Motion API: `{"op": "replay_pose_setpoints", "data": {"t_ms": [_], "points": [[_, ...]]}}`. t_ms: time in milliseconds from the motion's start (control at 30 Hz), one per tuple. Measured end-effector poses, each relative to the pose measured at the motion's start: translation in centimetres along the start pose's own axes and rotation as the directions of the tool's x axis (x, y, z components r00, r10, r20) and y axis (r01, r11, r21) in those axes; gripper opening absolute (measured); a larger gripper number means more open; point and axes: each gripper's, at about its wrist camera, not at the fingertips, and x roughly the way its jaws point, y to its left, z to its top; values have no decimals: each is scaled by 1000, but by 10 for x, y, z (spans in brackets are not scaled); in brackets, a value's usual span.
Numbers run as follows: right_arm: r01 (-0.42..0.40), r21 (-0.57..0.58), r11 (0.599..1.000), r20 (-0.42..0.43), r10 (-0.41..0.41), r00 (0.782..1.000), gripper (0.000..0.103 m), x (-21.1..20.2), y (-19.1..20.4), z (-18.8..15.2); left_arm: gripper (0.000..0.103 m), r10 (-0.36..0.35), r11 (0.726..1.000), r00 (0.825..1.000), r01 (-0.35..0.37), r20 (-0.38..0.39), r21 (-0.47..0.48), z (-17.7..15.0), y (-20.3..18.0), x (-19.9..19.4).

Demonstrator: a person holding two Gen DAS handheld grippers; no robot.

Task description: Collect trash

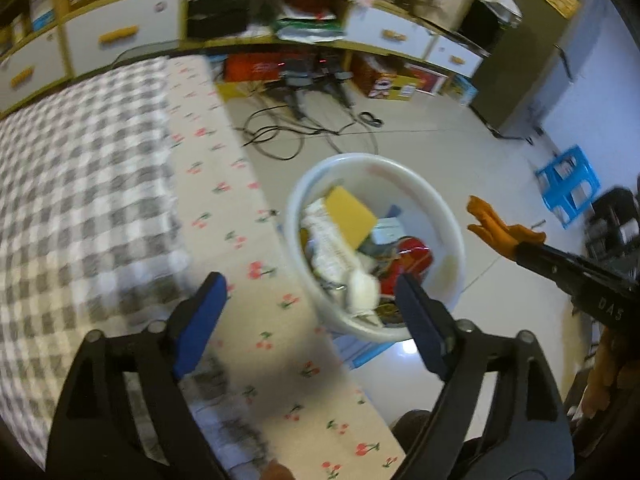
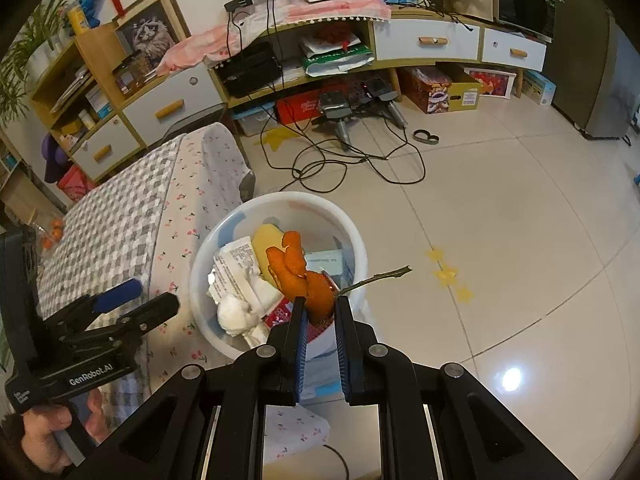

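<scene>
A white bin (image 1: 376, 159) (image 2: 304, 199) stands on the floor against the table's edge. It holds a yellow sponge (image 1: 352, 216), crumpled paper (image 2: 236, 272) and a red wrapper (image 1: 412, 256). My left gripper (image 1: 310, 284) (image 2: 157, 292) is open above the table edge and the bin's near rim, with nothing between its blue pads. My right gripper (image 2: 320, 304) (image 1: 520, 248) is shut on an orange peel (image 2: 296, 272) (image 1: 492, 224) with a thin stem (image 2: 380, 276), and holds it over the bin's right side.
A table under a grey checked cloth (image 1: 80, 184) and a cherry-print cloth (image 1: 224, 184) fills the left. Black cables (image 2: 340, 160) trail over the tiled floor towards a low cabinet (image 2: 424, 44) with boxes beneath it. A blue stool (image 1: 568, 184) stands at the right.
</scene>
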Motion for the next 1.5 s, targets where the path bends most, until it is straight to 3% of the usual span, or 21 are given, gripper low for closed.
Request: {"op": "replay_pose_setpoints", "data": {"t_ms": [100, 433, 467, 500, 567, 733, 967, 1200, 1400, 1500], "points": [[-4, -7, 1000, -4, 4, 1000, 14, 4, 6, 3, 100, 21, 999, 1000, -22, -19, -23, -7, 9, -6], [20, -21, 1000, 4, -20, 1000, 19, 20, 24, 13, 100, 72, 997, 997, -72, -41, -14, -23, 22, -26], [24, -17, 1000, 1, -24, 1000, 31, 22, 24, 13, 100, 79, 997, 996, -80, -41, -11, -24, 24, -28], [32, -5, 999, -4, -32, 999, 55, 23, 23, 14, 101, 82, 997, 996, -83, -39, -10, -24, 26, -30], [36, 32, 999, 19, -36, 999, 69, 21, 19, 14, 101, 90, 996, 995, -90, -34, -10, -26, 28, -34], [30, 37, 999, 33, -31, 999, 69, 14, 20, 14, 101, 106, 994, 994, -106, -24, -20, -33, 34, -46], [36, -40, 999, 77, -33, 996, 70, -8, 35, 3, 101, 145, 989, 989, -145, -8, -34, -48, 36, -64], [42, -171, 984, 113, -23, 993, 91, -31, 54, -20, 101, 185, 983, 982, -184, 30, -21, -62, 29, -90], [74, -186, 980, 123, -52, 991, 95, -48, 63, -45, 101, 246, 969, 966, -244, 82, -37, -79, 25, -116], [62, -191, 980, 115, -41, 993, 103, -57, 71, -58, 101, 269, 963, 957, -265, 111, -51, -88, 23, -126]]}}
